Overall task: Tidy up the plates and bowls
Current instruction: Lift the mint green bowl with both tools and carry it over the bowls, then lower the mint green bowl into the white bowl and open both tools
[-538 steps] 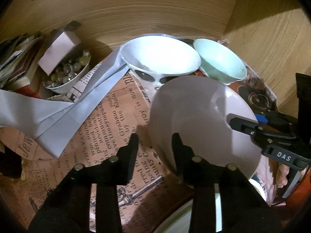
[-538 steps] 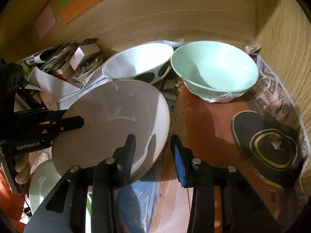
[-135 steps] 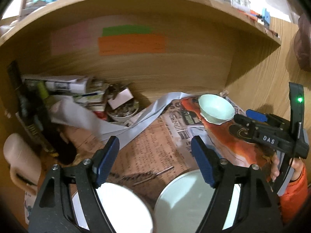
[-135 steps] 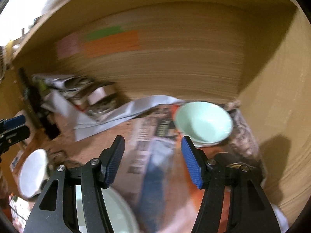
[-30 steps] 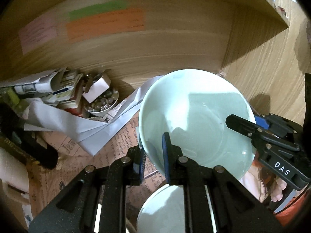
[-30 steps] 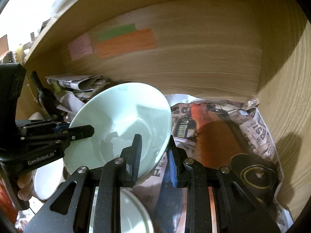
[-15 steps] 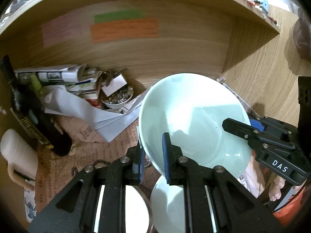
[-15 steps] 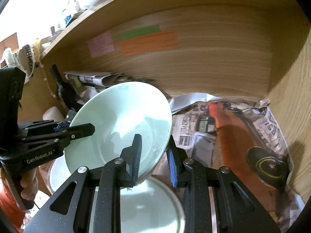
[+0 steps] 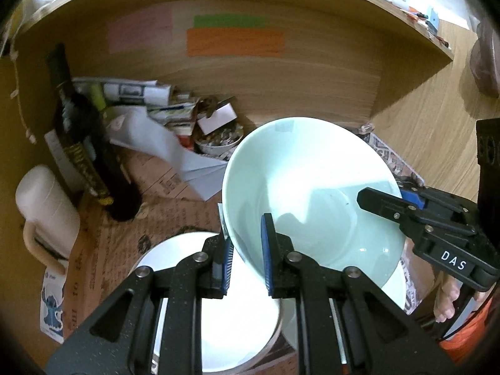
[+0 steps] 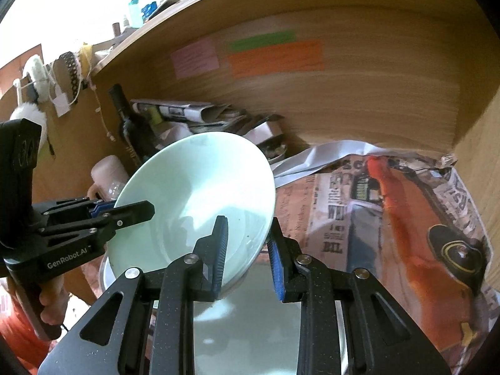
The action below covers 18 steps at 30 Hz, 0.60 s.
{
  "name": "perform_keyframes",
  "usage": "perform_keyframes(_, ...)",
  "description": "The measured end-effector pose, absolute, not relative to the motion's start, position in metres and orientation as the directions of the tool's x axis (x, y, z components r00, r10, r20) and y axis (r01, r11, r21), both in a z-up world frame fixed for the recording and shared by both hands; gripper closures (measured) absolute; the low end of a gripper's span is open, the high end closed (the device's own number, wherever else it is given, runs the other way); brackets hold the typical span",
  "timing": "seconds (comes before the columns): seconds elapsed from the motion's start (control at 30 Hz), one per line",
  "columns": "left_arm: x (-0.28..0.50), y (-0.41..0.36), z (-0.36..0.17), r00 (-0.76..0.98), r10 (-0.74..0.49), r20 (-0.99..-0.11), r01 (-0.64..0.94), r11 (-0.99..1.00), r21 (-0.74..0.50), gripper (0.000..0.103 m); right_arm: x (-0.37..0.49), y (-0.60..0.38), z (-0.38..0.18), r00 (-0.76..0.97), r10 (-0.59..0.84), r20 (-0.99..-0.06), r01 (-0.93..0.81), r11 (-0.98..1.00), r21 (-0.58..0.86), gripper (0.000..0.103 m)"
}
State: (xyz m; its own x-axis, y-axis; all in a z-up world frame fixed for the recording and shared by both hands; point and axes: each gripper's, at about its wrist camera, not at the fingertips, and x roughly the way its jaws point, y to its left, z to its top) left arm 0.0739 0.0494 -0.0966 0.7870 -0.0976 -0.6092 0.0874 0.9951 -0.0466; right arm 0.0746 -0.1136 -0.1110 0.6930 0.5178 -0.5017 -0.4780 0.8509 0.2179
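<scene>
A pale green bowl [image 9: 312,193] is held in the air by both grippers, tilted. My left gripper [image 9: 247,250] is shut on its near left rim. My right gripper [image 10: 247,243] is shut on the opposite rim; it also shows in the left wrist view [image 9: 393,209]. The bowl shows in the right wrist view [image 10: 193,200] too. Below it a white bowl [image 9: 193,297] sits at the lower left, and another pale dish [image 10: 268,322] lies under the right gripper.
A dark bottle [image 9: 84,153] and a cream jug [image 9: 43,209] stand at the left. Papers and a small bowl of beads [image 9: 218,140] sit at the back of the wooden shelf. Newspaper [image 10: 390,206] covers the shelf floor.
Both grippers have drawn back from the shelf and risen with the green bowl. More of the white bowl and the dish below now show.
</scene>
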Motion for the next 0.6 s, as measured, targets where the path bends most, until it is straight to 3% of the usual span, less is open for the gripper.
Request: perform_keyframes(0.6,0.042,0.098,-0.119,0.781,-0.038,-0.623,-0.015,0.997,-0.079,0.089,0.065,-0.061,-0.129,0.612,0.576,-0.542,-0.565,0.798,0.211,0.08)
